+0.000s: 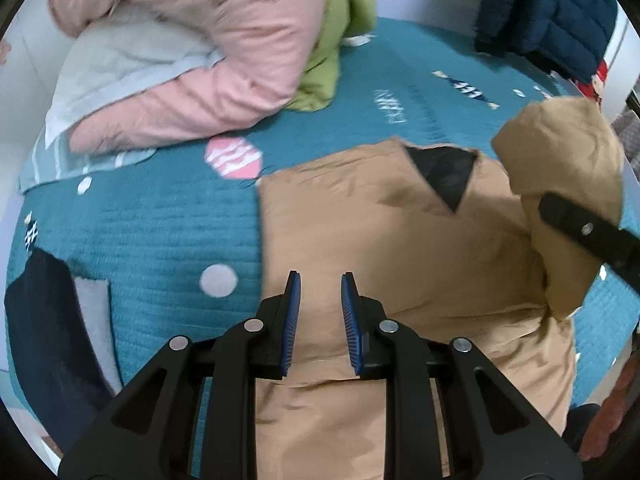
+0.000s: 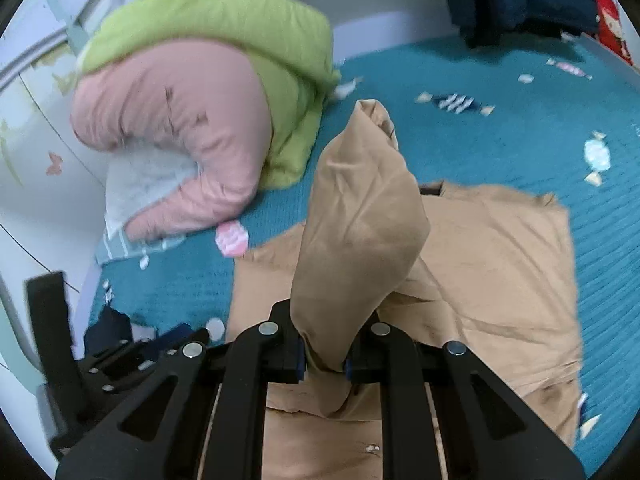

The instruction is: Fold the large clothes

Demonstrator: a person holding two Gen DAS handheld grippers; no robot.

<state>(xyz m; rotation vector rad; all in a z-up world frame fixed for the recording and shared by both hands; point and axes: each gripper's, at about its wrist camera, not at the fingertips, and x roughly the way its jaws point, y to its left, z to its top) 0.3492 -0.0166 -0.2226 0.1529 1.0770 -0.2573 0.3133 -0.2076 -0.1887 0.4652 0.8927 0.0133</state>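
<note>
A tan garment [image 1: 380,240] lies spread on the teal bedspread [image 1: 160,220], its dark lining showing at the neck opening [image 1: 448,176]. My left gripper [image 1: 322,292] hovers over the garment's near left part, blue pads apart and nothing between them. My right gripper [image 2: 324,356] is shut on a bunched tan sleeve [image 2: 360,220] of the same garment, which stands up from its jaws above the flat body [image 2: 500,260]. In the left wrist view that raised sleeve [image 1: 560,152] hangs at the right, with one black finger [image 1: 588,232] of the right gripper across it.
A pink padded jacket [image 1: 192,52] and a green one [image 1: 340,40] are piled at the far left of the bed. A dark blue puffer jacket [image 1: 548,12] hangs at the far right. Dark clothing [image 1: 48,320] lies at the near left edge. White walls [image 2: 40,160] border the bed.
</note>
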